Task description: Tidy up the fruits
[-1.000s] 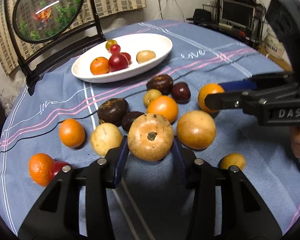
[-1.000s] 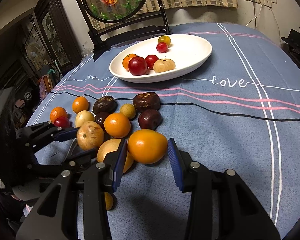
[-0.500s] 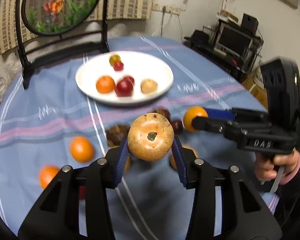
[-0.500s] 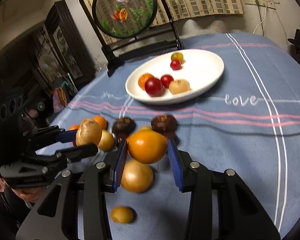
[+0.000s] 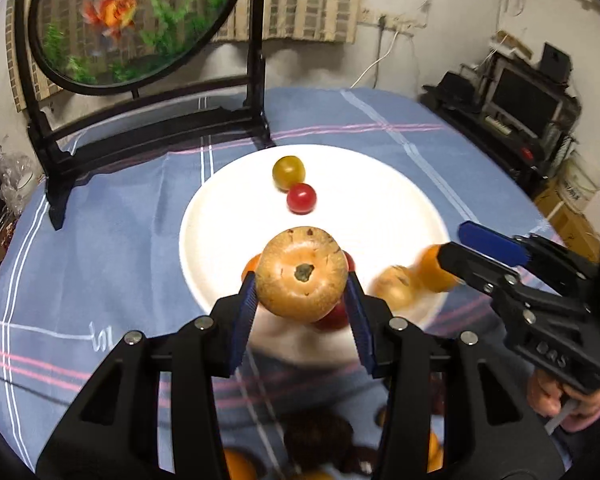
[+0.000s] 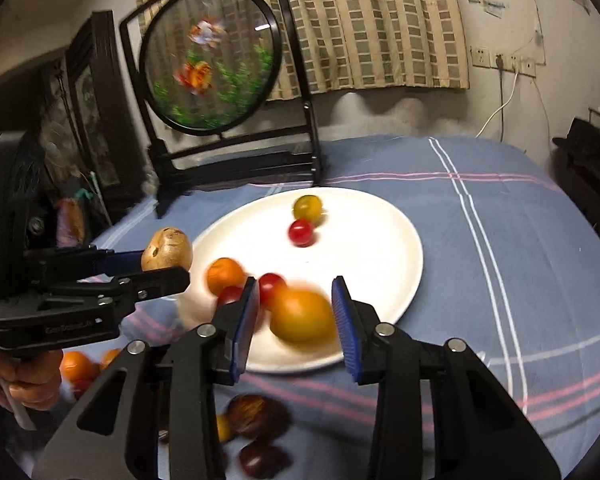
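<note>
My left gripper is shut on a tan round fruit, held above the near part of the white plate. The same fruit shows at the left gripper's tip in the right wrist view. My right gripper hangs over the plate's front rim, its jaws closing on a blurred orange fruit between the pads. From the left wrist view the right gripper comes in from the right with that orange fruit. On the plate lie a yellow-green tomato, a red tomato and a tan fruit.
A round fish screen on a black stand rises just behind the plate. Loose dark fruits and oranges lie on the blue cloth in front. A person's hand holds the right gripper. A shelf with a monitor stands far right.
Both grippers have lifted their fruits off the pile and carried them forward; they now hang over the white plate. The loose fruits have dropped to the bottom of both views.
</note>
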`<state>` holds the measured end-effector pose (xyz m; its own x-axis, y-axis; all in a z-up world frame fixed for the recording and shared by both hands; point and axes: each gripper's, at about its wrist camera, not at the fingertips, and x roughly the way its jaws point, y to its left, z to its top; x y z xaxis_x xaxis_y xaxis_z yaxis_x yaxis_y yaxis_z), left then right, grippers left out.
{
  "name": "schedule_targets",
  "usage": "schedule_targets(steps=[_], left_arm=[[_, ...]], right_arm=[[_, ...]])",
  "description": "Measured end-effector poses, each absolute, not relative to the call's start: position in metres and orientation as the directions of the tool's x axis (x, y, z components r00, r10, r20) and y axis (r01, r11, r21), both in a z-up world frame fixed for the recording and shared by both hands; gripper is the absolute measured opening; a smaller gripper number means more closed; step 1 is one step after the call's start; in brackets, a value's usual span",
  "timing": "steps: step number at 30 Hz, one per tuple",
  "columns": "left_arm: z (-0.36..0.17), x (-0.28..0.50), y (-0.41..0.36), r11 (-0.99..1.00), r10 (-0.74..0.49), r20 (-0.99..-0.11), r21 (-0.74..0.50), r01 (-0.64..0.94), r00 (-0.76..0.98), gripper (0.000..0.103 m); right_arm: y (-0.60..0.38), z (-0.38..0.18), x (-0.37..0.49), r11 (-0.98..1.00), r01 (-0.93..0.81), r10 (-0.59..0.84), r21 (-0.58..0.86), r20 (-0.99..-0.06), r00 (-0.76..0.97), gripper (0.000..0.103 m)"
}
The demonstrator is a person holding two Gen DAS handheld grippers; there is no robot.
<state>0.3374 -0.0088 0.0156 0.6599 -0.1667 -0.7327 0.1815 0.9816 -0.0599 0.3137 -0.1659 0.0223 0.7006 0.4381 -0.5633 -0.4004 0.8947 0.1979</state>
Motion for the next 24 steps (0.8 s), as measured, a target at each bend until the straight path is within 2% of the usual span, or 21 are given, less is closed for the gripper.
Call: schedule_targets(steps=[3,9,10,12,14,19,24], left_arm=[[0.002,0.354,-0.013,0.984,-0.157,-0.754,-0.064,0.167,0.638,0.044],[0.008,0.343,-0.007,0.981,-0.188,-0.745,-0.112,0.157,0.640,0.046],[0.012,0.337,-0.005,0.980,-0.193,-0.738,-0.116,0.160,0.647,0.049],[0.027,0.317,-0.001,0.980,-0.192,-0.699,-0.107,0.165,0.688,0.069],[0.042,0.294,0.002,0.981,-0.192,-0.662,-0.099,0.169,0.724,0.076],[0.060,0.241,0.011,0.978,-0.203,-0.608,-0.094,0.184,0.767,0.076],[0.045,0.185,0.025,0.984,-0.177,-0.607,-0.084,0.159,0.775,0.083]], right_arm=[[-0.169,0.013,0.327,0.894,-0.394,0.440,0.213,-0.585,0.681,0.037],[-0.182,0.024,0.321,0.880,-0.406,0.472,0.246,-0.549,0.690,0.038],[-0.184,0.029,0.317,0.877,-0.411,0.477,0.249,-0.541,0.693,0.039],[-0.188,0.039,0.304,0.864,-0.428,0.501,0.265,-0.524,0.688,0.047],[-0.190,0.046,0.289,0.854,-0.446,0.518,0.268,-0.512,0.685,0.050],[-0.195,0.047,0.250,0.829,-0.470,0.557,0.303,-0.505,0.659,0.053],[-0.184,0.032,0.210,0.791,-0.546,0.593,0.274,-0.563,0.576,0.053]])
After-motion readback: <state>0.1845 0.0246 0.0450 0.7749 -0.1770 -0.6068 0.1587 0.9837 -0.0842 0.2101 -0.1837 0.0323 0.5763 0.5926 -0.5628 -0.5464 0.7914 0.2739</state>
